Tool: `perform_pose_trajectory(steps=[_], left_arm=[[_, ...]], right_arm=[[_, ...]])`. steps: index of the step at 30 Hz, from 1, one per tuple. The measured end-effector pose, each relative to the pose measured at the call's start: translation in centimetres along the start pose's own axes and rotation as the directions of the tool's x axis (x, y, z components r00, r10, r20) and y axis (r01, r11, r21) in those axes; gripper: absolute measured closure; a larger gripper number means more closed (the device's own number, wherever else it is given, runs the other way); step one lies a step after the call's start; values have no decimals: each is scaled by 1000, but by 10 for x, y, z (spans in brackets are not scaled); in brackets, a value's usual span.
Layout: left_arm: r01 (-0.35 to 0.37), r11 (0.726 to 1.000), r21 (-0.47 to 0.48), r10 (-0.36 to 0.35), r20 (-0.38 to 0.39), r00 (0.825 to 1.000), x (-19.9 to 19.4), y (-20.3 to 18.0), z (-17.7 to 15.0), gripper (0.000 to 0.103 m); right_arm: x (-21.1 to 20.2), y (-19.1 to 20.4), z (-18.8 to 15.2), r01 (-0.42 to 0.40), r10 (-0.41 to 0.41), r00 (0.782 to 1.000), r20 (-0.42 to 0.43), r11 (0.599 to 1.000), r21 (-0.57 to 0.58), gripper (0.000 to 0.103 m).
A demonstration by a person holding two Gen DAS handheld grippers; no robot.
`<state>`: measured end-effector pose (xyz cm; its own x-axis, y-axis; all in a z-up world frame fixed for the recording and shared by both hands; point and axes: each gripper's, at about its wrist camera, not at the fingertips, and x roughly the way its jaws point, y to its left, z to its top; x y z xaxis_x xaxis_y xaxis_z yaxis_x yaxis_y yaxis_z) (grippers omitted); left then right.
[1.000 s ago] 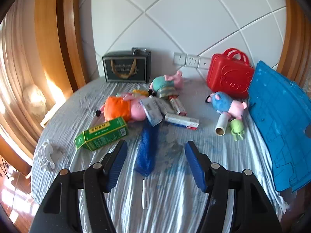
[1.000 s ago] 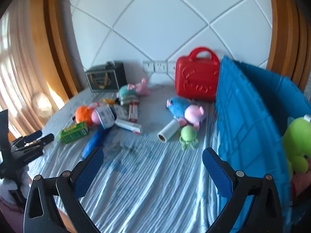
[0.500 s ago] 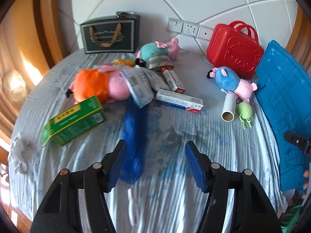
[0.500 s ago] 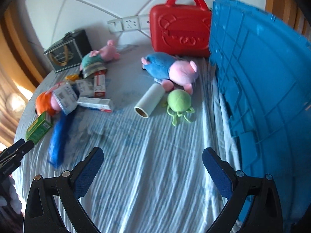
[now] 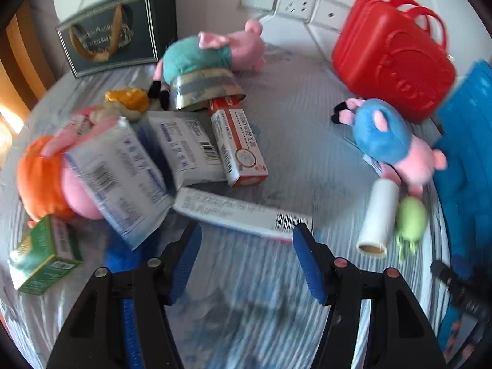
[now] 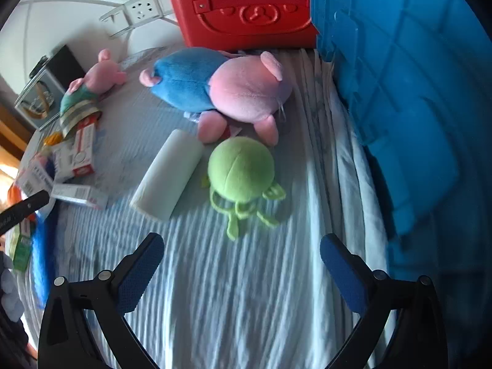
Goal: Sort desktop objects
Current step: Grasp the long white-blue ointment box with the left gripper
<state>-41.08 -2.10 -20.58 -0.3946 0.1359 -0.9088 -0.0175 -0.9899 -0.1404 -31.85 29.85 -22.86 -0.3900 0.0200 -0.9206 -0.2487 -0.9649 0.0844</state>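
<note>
Striped cloth-covered table (image 6: 246,307). Left gripper (image 5: 246,258) spread wide, empty, just short of a long white carton (image 5: 243,215). Right gripper (image 6: 241,264) spread wide, empty, near the green octopus plush (image 6: 241,173) beside a white roll (image 6: 169,173).

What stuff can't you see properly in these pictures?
- Long white box, left wrist view: motion blur smears its print; only the barcode shows.
- Orange plush, left wrist view: a white packet covers its front.
- Blue bin, right wrist view: cut off by the picture edge, inside unseen.
- Red case, right wrist view: top cropped, handle out of sight.
</note>
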Motion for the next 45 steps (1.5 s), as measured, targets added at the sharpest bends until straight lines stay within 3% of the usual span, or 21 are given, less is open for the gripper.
perform_pose_trajectory(steps=[4,5,11,14,18,24,29,32,35,36,40,42,44,45], left_arm=[[-34,995,-93,25,-98,995,42,-12,15,42],[-65,994,-87,60,-64,996,41,-17,17,41],[-172,983,-69,167,-68,984,51,-27,28,39],[-188,976,-113,181,-63,981,43,-10,18,39],[-189,972,-139,183,-58,981,40,-6,15,35],[-129,960,-250,114,-72,991,38,2,-2,33],[-95,964,-247,86,-48,995,49,-1,8,33],[-80,964,-255,70,-51,996,57,-1,14,31],[-85,974,-211,76,-53,996,63,-5,21,31],[-78,979,-191,69,-54,996,63,-6,21,31],[-21,992,-123,11,-84,996,59,-7,0,43],[-35,997,-73,27,-113,993,59,-1,-16,56],[-61,997,-53,52,-143,988,60,16,-34,59],[-110,994,-14,107,-122,987,55,22,-40,59]], right_arm=[[22,-1,14,5,-5,1000,1,1000,6,0],[27,-1,17,5,-5,1000,-1,1000,3,0],[56,-7,25,17,-16,1000,-22,1000,21,0],[62,-9,25,16,-16,1000,-24,1000,6,0],[77,-16,25,7,-5,998,-55,1000,29,0],[79,-12,22,49,-50,998,-30,998,-43,0],[81,-8,18,85,-86,996,-13,994,-69,0],[79,-13,20,59,-61,998,-24,996,-60,0],[71,-24,19,-29,30,1000,-9,999,23,1],[66,-25,19,-63,63,998,6,997,34,7],[64,-20,21,-66,67,998,11,998,-16,27],[63,-18,20,-107,107,994,-1,994,-17,41],[58,-10,18,-148,148,989,-3,988,-30,47],[55,-4,15,-170,170,985,-4,984,-50,48]])
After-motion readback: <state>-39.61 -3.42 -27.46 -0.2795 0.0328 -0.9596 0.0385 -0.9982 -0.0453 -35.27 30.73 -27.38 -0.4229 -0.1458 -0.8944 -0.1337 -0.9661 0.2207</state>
